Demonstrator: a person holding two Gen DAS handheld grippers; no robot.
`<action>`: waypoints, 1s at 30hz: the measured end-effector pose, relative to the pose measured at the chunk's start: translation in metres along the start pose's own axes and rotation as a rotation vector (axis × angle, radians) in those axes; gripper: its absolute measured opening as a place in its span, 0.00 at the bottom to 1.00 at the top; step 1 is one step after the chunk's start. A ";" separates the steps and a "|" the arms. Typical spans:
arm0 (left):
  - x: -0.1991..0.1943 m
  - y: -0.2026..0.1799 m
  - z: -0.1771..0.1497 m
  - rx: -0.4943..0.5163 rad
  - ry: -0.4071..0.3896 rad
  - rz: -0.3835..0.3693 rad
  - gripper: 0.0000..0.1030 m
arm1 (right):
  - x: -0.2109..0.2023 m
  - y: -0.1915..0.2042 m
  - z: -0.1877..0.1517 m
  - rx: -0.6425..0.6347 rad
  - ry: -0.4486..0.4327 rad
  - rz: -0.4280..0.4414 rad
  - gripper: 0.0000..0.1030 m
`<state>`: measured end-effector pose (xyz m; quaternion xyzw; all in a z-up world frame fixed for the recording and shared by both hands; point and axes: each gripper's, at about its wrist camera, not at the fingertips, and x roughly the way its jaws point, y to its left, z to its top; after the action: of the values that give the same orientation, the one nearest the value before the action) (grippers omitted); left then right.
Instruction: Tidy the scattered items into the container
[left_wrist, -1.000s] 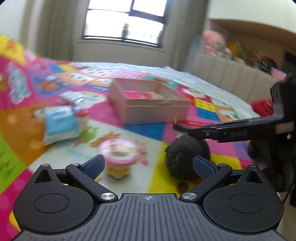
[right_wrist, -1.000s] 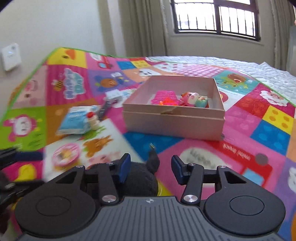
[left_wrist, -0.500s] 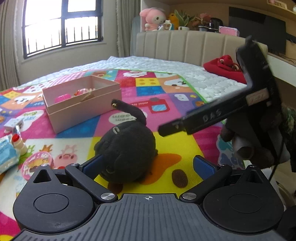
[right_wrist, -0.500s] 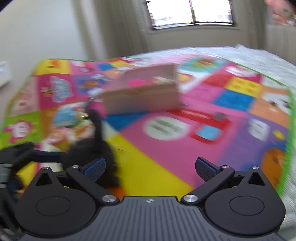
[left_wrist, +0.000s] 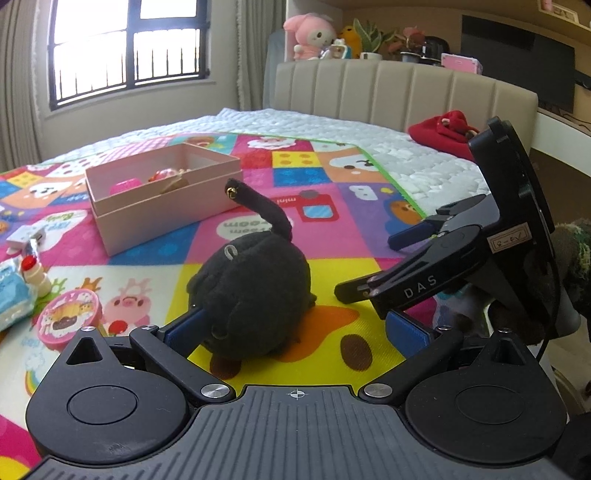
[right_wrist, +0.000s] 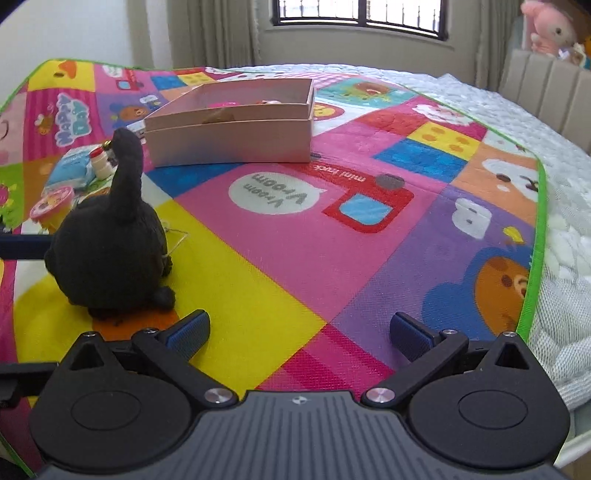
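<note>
A black plush cat (left_wrist: 255, 291) with an upright tail sits on the colourful play mat (left_wrist: 332, 218). My left gripper (left_wrist: 295, 330) is open around it: the left pad touches its side, the right pad stands apart. In the right wrist view the cat (right_wrist: 110, 240) is at the left. My right gripper (right_wrist: 299, 336) is open and empty over the mat, to the cat's right; it also shows in the left wrist view (left_wrist: 424, 258). The pink box (left_wrist: 162, 195) holds a few small toys behind the cat; it also shows in the right wrist view (right_wrist: 232, 122).
A round pink tin (left_wrist: 70, 321), a small bottle with a red cap (left_wrist: 35, 275), a blue packet (left_wrist: 11, 299) and a small white item (left_wrist: 26, 236) lie left of the cat. A red cloth (left_wrist: 447, 133) lies on the white quilt by the headboard.
The left gripper has swung right and closed in around the black cat. The right gripper has opened and moved off the cat to its right.
</note>
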<state>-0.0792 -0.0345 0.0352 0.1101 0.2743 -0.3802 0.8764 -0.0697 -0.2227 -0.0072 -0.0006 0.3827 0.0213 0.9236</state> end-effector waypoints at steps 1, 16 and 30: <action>0.000 0.000 0.000 0.002 -0.001 0.000 1.00 | 0.000 -0.001 0.000 -0.004 -0.003 0.005 1.00; -0.003 0.001 -0.010 0.015 0.000 -0.018 1.00 | -0.025 0.043 0.044 -0.099 -0.130 0.392 1.00; -0.034 0.067 -0.016 -0.154 -0.038 0.423 1.00 | 0.003 0.063 0.045 -0.108 -0.040 0.374 0.81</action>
<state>-0.0560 0.0385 0.0397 0.0907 0.2568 -0.1680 0.9474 -0.0378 -0.1592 0.0237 0.0215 0.3562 0.2128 0.9096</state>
